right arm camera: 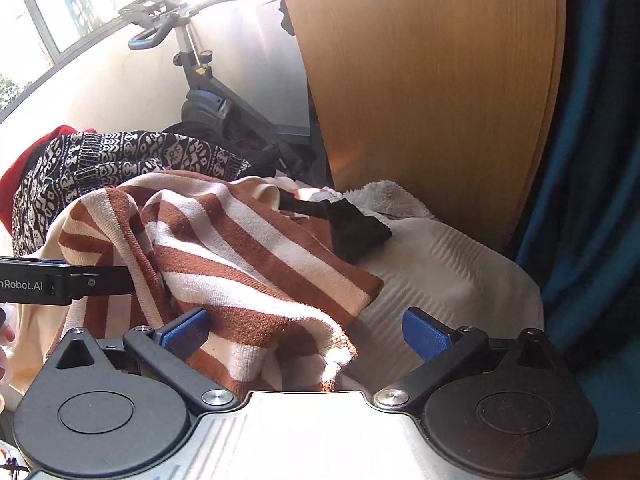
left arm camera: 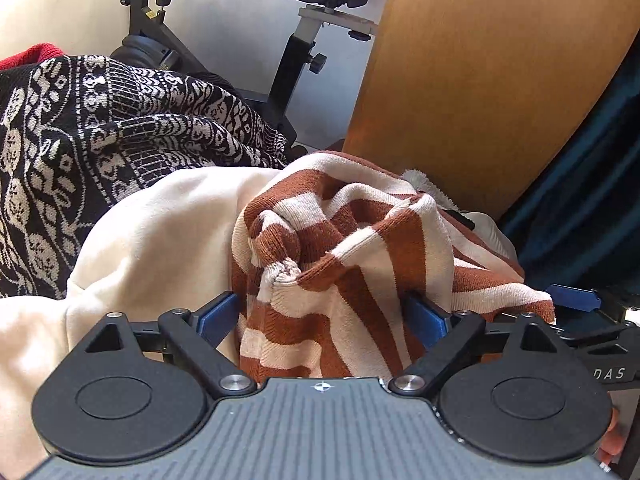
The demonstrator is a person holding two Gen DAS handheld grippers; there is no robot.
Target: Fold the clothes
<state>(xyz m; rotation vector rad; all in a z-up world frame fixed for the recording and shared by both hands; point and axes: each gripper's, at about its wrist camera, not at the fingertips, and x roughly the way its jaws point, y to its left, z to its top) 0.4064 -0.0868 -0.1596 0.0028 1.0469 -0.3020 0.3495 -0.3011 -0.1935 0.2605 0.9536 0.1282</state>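
Striped sweater (left arm camera: 344, 264) bunched up, its lower part hidden behind the left gripper (left arm camera: 322, 316) body; can't tell whether the pads actually pinch it. Black-and-white patterned knit (left arm camera: 80, 152) cut off by left edge. Red garment (right arm camera: 24, 176) mostly buried under it. Exercise bike (right arm camera: 192, 60) washed out by window glare, base hidden behind the pile.

We see a sweater (left arm camera: 344, 256) striped rust-brown and cream, a plain cream garment (left arm camera: 160, 232) to its left, a black-and-white patterned knit (left arm camera: 80, 128) far left, a red cloth (right arm camera: 24, 172) behind it, and a teal curtain (right arm camera: 592, 160) at right.
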